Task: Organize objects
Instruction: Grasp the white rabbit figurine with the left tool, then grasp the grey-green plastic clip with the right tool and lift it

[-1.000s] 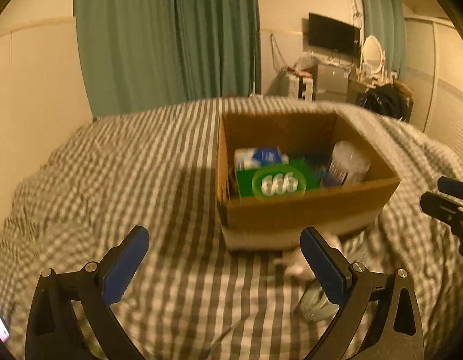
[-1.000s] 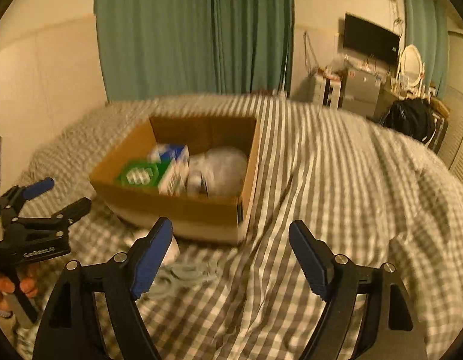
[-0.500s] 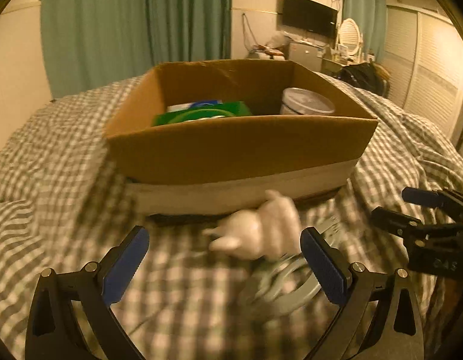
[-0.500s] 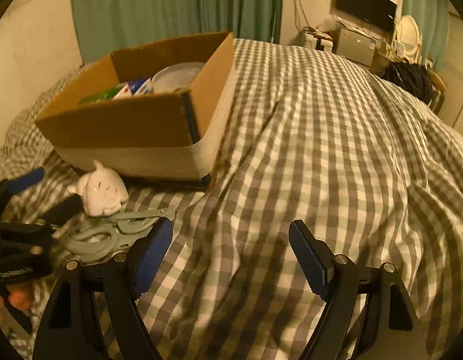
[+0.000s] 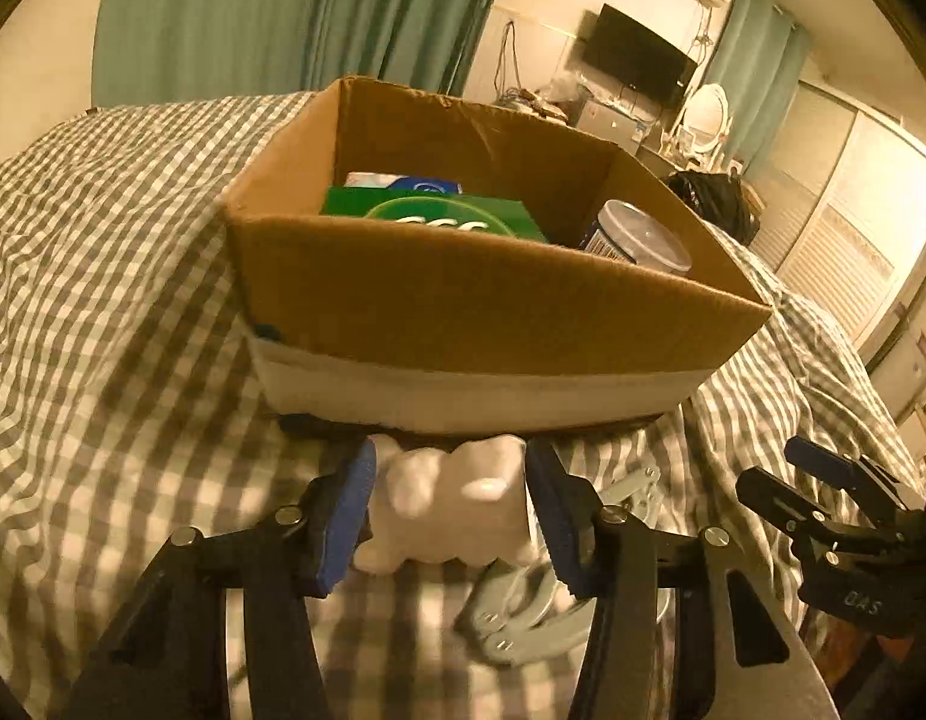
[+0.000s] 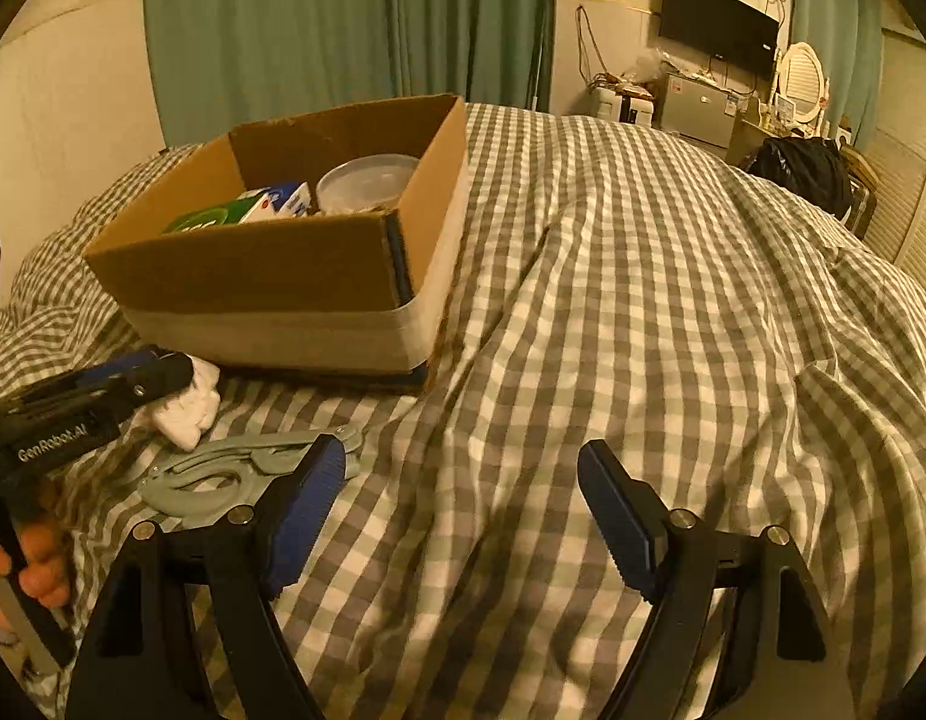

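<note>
The left gripper is closed on a white toy, its blue pads pressed to either side. The toy sits low over the checked bed, just in front of the cardboard box; whether it touches the cover cannot be told. Grey scissors lie flat on the bed just beside the toy, on its right. The box stands on the bed and holds a green packet, a blue-and-white carton behind it, and a clear-lidded tub at its right end. The right gripper is spread wide and empty, over bare bedding right of the scissors, well apart from the box. A hand grips the left tool's handle.
</note>
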Available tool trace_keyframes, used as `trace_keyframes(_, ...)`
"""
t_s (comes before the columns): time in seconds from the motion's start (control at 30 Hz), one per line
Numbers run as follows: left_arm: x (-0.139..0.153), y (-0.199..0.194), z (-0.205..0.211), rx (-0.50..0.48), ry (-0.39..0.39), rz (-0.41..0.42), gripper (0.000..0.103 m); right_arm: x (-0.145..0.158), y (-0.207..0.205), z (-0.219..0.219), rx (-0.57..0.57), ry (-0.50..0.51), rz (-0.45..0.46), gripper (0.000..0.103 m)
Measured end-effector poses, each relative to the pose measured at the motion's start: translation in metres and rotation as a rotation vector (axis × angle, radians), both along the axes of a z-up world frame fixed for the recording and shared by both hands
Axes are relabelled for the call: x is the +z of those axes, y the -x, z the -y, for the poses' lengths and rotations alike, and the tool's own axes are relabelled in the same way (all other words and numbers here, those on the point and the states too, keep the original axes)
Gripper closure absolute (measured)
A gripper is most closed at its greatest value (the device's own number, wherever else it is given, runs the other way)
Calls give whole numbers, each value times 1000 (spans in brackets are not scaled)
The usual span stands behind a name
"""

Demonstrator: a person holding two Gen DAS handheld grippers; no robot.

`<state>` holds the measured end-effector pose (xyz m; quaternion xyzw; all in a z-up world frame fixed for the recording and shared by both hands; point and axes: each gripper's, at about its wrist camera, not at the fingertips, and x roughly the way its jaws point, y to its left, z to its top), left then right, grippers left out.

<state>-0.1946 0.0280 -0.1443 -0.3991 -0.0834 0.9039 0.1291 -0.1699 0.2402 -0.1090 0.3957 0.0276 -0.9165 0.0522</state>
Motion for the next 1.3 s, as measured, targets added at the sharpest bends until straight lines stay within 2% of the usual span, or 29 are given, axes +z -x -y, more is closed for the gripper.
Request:
trace_keyframes(0.1,-5,-1,0,-12,21,8,50,-3,-3,8,3,-17,11,23)
trace_keyframes(0.13,-7,-3,-1,-17,42,2,46,-4,-4,10,3,-24,13,23)
trace_keyframes(0.23,-16,3,-12,-23,140,24,20,-8,-5,16,7,-29,30,23)
trace_keyframes(0.3,-30,11,-18,-25,181,73,20,-10,-5,17,11,-26,40,23)
trace_keyframes(0.5,-33,15,-11,-3,131,60,23,-13,-7,12,18,-9,43,23)
trace_keyframes(0.53,-32,13,-9,0,121,58,35,-14,-7,11,20,-1,48,23)
trace_keyframes(0.77,-12,-9,21,91,80,27,34,-6,-18,28,105,-47,36,23)
trace_keyframes(0.83,-3,-20,30,119,114,1,34,-12,-22,42,178,-55,60,23)
trace_keyframes(0.97,4,-40,49,177,195,-23,34,-25,-27,76,297,-181,58,23)
trace_keyframes(1.03,-3,-42,58,197,206,-4,34,-31,-22,90,325,-226,49,23)
trace_keyframes(1.3,-14,-39,52,175,218,30,34,-34,14,116,359,-252,21,23)
